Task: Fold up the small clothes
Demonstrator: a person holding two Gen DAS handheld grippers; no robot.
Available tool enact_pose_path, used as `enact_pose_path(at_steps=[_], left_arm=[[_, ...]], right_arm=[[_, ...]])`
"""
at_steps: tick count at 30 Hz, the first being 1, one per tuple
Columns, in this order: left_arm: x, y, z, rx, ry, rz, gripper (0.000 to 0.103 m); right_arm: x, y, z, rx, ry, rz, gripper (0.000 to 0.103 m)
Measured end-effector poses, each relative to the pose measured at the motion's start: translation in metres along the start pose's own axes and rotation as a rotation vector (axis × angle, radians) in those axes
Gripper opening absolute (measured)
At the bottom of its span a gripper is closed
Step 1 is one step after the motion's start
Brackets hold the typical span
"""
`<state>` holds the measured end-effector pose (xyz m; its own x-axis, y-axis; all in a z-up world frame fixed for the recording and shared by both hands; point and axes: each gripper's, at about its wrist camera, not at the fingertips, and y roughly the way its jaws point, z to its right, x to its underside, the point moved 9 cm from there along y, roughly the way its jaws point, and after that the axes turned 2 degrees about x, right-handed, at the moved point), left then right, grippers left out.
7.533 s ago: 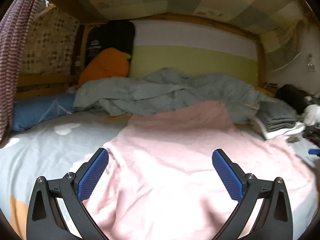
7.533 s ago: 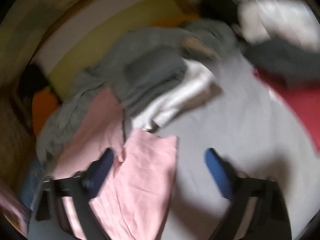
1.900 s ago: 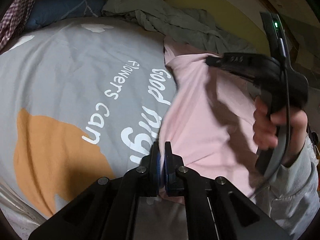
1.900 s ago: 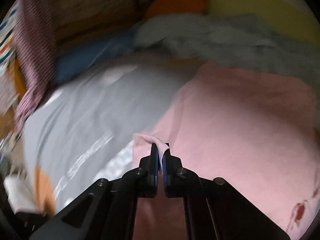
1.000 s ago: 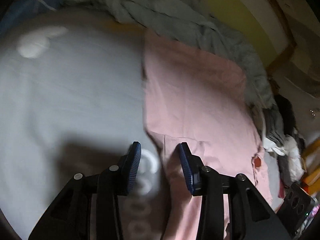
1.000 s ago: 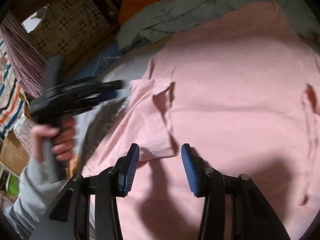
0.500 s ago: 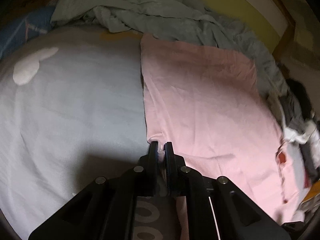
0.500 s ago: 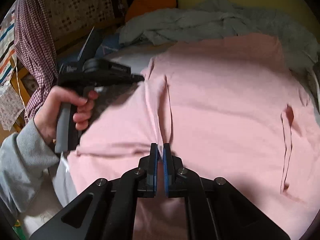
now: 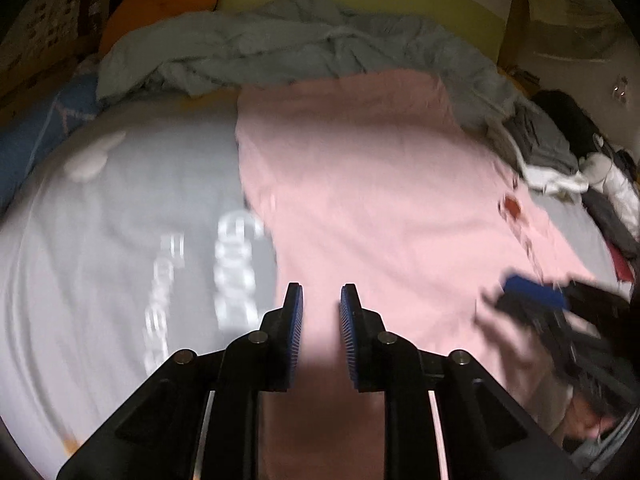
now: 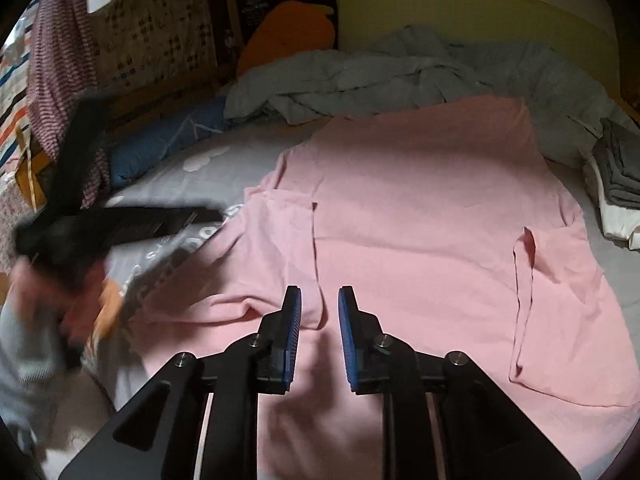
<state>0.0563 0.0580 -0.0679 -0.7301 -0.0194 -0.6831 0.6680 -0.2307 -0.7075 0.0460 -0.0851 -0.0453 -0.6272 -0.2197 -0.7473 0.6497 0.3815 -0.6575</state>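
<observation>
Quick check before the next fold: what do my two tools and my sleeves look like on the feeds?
Both tools match: black angular frames with silver pivot bolts, each ending in two flat fingers faced with ribbed blue pads. Left tool; right tool. From the right wrist view, the left tool's body is a blurred black handle. The sleeves at both wrists are light grey. No cables or markings are clear.
</observation>
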Motion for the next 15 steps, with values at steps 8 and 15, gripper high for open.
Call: enact_pose_path(at_steps=[8,15], left_arm=[[0.056,-0.024,0.005,-0.021,-0.026,-0.012,0.035],[0.073,-0.035,0.005,-0.048,-0.019,-0.009,0.045]], right_arm=[[0.022,0.012,0.007,-0.051,0.067,-0.064,0.019],[0.019,0.01,-0.012,-0.09,-0.049,-0.057,0.048]])
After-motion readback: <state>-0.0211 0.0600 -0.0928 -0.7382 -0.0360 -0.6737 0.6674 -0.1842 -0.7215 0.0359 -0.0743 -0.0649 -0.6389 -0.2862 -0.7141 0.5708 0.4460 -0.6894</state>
